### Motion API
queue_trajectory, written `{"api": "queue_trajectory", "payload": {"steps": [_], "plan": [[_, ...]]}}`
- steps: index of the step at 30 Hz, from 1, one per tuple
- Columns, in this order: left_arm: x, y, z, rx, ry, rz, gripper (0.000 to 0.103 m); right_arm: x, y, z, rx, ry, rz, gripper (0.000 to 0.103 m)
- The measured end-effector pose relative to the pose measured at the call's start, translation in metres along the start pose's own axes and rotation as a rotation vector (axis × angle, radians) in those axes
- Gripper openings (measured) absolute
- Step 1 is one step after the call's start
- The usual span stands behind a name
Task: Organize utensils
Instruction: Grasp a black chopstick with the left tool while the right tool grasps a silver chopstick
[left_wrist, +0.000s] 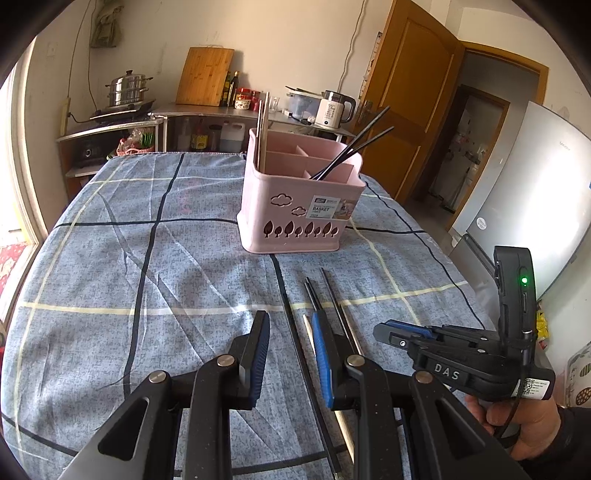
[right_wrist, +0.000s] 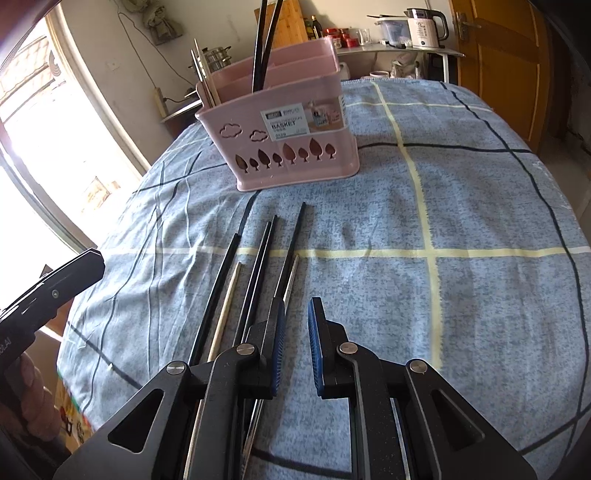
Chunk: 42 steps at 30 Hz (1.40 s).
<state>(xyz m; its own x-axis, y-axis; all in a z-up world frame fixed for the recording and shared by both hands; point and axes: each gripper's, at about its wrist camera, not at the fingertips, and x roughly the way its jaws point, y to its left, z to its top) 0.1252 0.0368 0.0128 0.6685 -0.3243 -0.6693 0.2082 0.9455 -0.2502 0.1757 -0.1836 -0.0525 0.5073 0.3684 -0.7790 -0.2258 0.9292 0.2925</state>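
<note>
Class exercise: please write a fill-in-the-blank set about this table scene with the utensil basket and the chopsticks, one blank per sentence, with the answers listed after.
1. The basket on the checked cloth is ____ in colour.
2. Two ____ chopsticks lean out of the basket.
3. The loose chopsticks lie on the cloth ____ the basket and the grippers.
4. Neither the left gripper nor the right gripper holds ____.

Answers: pink; black; between; anything
</note>
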Motion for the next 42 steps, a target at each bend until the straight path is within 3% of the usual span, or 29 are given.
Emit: {"api": "queue_trajectory", "payload": {"steps": [6,14,17,19,23,32,35,42], "plan": [[0.007,0.004,-0.003,-0.010,0.019,0.002,0.023,0.026,0.003,0.001,0.002,0.043,-0.016,0.014],[0.018,0.004,-0.007,-0.015,0.047,0.003,0.023,0.031,0.010,0.008,-0.024,0.033,-0.052,0.014],[0.029,0.003,-0.008,-0.018,0.074,0.002,0.023,0.031,0.008,0.010,-0.029,0.045,-0.072,0.013],[0.037,0.003,-0.008,-0.020,0.091,-0.004,0.023,0.028,0.005,0.007,-0.048,0.051,-0.090,0.006],[0.057,0.000,-0.009,-0.015,0.128,0.000,0.023,0.024,-0.005,0.006,-0.001,0.074,-0.073,0.005],[0.104,-0.005,-0.008,-0.018,0.225,0.037,0.023,0.027,-0.002,0.009,-0.034,0.079,-0.088,0.005],[0.108,-0.008,-0.006,0.000,0.216,0.052,0.023,0.023,-0.009,0.006,-0.029,0.077,-0.098,0.005],[0.115,-0.013,-0.004,0.032,0.215,0.118,0.009,0.017,-0.021,0.005,-0.008,0.077,-0.105,0.005]]}}
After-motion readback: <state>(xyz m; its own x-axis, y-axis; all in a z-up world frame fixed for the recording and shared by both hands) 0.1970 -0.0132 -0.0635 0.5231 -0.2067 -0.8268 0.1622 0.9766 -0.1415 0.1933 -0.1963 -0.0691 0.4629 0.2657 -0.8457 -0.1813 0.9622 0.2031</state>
